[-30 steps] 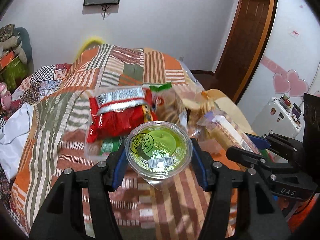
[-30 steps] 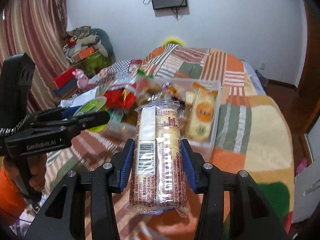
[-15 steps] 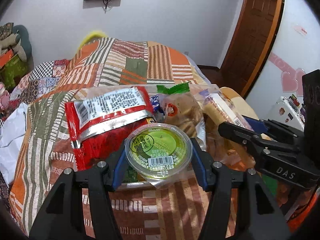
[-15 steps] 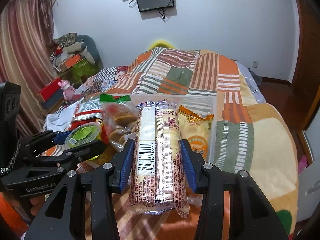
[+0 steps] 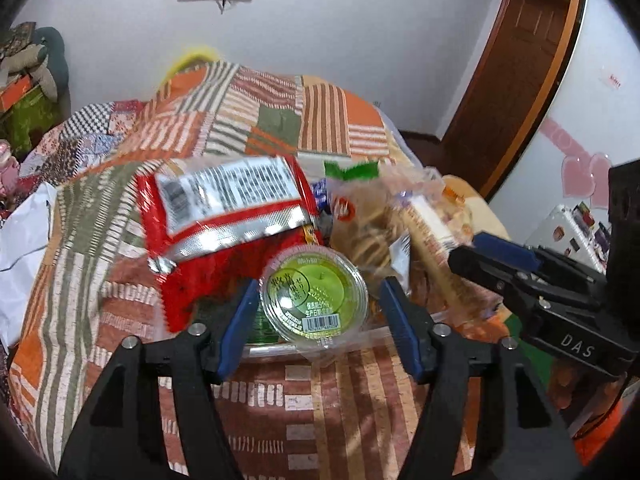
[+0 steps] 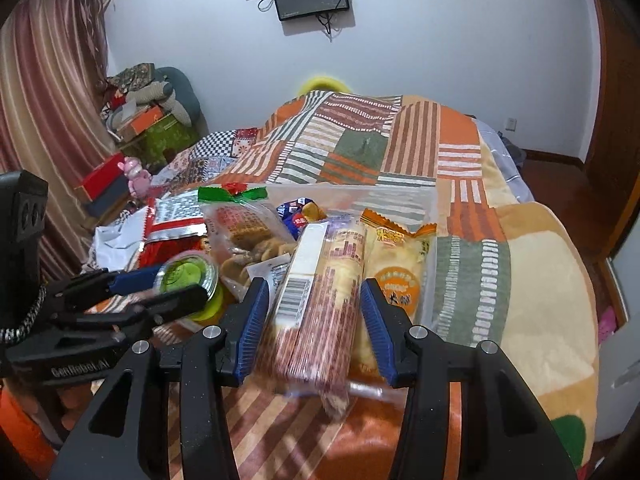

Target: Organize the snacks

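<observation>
A green-lidded jelly cup (image 5: 314, 294) sits between the fingers of my left gripper (image 5: 320, 312), whose jaws stand wide apart, clear of the cup. The cup rests at the near edge of a clear plastic bin (image 6: 430, 216) on the bed. My right gripper (image 6: 314, 320) has its jaws wide apart around a long cracker pack (image 6: 320, 304), which tilts down onto the bin's near edge. The bin holds a red snack bag (image 5: 224, 220), a cookie bag (image 6: 248, 232) and an orange rice-cracker pack (image 6: 400, 264).
The bin lies on a striped patchwork blanket (image 6: 360, 148) over the bed. Each gripper shows in the other's view: the right one (image 5: 560, 292), the left one (image 6: 120, 292). Clutter and a curtain (image 6: 48, 120) stand on the left, a wooden door (image 5: 516, 80) on the right.
Both grippers moved forward over the bin and opened. The jelly cup and the cracker pack were let go and now rest at the bin's near edge.
</observation>
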